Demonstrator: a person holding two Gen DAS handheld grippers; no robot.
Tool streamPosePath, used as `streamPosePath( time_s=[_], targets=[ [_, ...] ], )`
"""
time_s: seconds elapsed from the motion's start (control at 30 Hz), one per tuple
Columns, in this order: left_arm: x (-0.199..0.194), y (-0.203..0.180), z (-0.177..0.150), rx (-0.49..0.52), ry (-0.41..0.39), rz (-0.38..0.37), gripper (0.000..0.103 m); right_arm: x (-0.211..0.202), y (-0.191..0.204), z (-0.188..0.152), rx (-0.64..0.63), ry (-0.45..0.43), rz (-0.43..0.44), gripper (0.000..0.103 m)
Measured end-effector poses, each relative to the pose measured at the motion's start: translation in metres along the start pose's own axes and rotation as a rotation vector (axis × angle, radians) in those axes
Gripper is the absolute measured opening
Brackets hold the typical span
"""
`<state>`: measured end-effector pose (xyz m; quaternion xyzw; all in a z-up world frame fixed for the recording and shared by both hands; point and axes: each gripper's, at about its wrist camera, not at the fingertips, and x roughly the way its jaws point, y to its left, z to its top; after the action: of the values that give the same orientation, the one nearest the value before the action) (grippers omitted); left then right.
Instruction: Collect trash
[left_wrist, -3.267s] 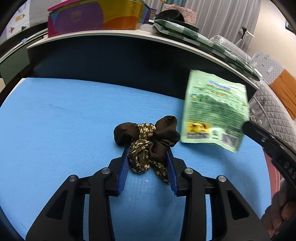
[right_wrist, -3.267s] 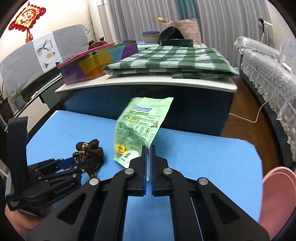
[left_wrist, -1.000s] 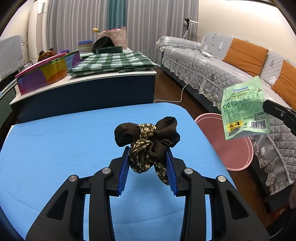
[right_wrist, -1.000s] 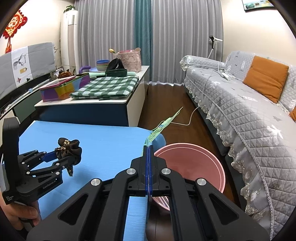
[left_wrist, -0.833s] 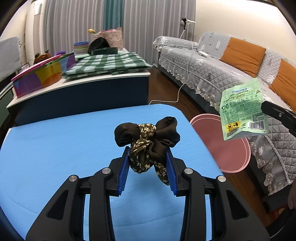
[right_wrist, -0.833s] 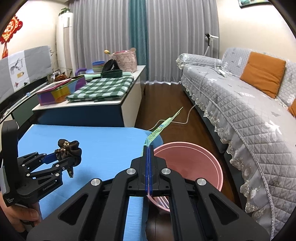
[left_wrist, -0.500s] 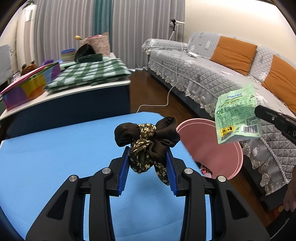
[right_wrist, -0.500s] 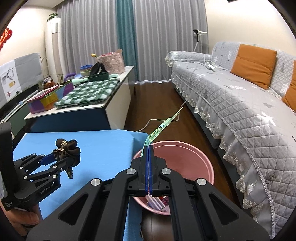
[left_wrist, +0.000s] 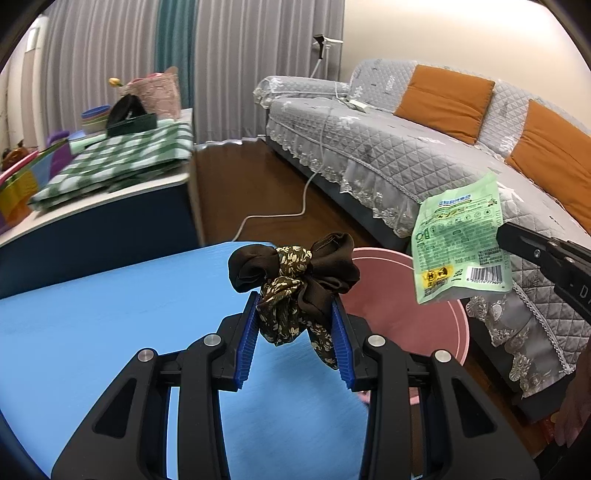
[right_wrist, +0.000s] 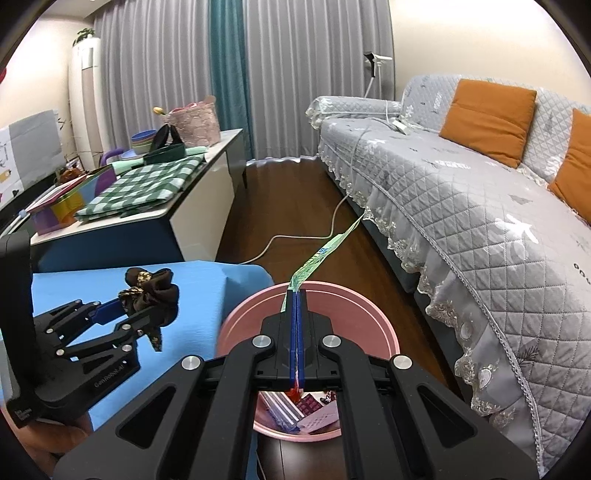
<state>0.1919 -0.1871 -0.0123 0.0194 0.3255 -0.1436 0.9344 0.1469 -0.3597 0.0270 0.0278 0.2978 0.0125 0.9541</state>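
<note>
While the right gripper (right_wrist: 296, 295) pinches the green wrapper (left_wrist: 461, 245) just above the pink bin (right_wrist: 384, 325), the person should release only over the bin's middle, the left gripper (left_wrist: 294, 317) clamping the scrunchie (left_wrist: 295, 280) beside it.

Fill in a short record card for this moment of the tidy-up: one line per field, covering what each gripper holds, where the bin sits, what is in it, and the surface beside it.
left gripper: shut on the brown scrunchie, held above the blue table
right gripper: shut on the green wrapper, held above the bin
pink bin: on the wooden floor, between the blue table and the grey sofa
bin contents: several wrappers at the bottom
next step (likely): open the fingers to drop the green wrapper
</note>
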Motion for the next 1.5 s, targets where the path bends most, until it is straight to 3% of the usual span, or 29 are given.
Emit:
streamPosePath(
  time_s=[0.53, 0.57, 0.63, 0.67, 0.7, 0.97, 1.03, 1.17, 1.3, 1.5],
  targets=[
    [0.051, -0.033, 0.011, 0.024, 0.035, -0.070, 0.039, 0.032, -0.015, -0.005, 0.008, 0.050, -0.044, 0.001],
    [0.053, -0.033, 0.011, 0.023, 0.039, -0.076, 0.043, 0.034, -0.015, -0.005, 0.004, 0.056, -0.052, 0.005],
    [0.054, -0.033, 0.012, 0.023, 0.037, -0.080, 0.054, 0.040, -0.016, -0.007, -0.001, 0.085, -0.079, 0.023],
    [0.054, -0.032, 0.011, 0.024, 0.035, -0.075, 0.055, 0.042, -0.017, -0.008, 0.004, 0.093, -0.089, 0.045],
    [0.054, -0.032, 0.011, 0.022, 0.037, -0.074, 0.055, 0.043, -0.019, -0.009, 0.016, 0.097, -0.096, 0.050],
    [0.031, -0.017, 0.014, 0.001, 0.014, -0.058, 0.055, 0.034, -0.015, -0.008, 0.011, 0.099, -0.100, 0.052],
    [0.017, -0.012, 0.017, -0.006, 0.000, -0.055, 0.055, 0.027, -0.011, -0.006, 0.010, 0.090, -0.103, 0.056],
    [-0.017, -0.004, 0.020, 0.003, -0.036, -0.047, 0.055, 0.006, -0.003, -0.001, 0.023, 0.060, -0.111, 0.078],
    [-0.059, 0.010, 0.017, 0.006, -0.072, -0.029, 0.060, -0.018, 0.011, 0.003, 0.015, 0.031, -0.095, 0.091],
    [-0.114, 0.041, -0.002, -0.019, -0.084, 0.011, 0.068, -0.062, 0.031, 0.007, 0.066, 0.008, -0.066, 0.098]
  ],
)
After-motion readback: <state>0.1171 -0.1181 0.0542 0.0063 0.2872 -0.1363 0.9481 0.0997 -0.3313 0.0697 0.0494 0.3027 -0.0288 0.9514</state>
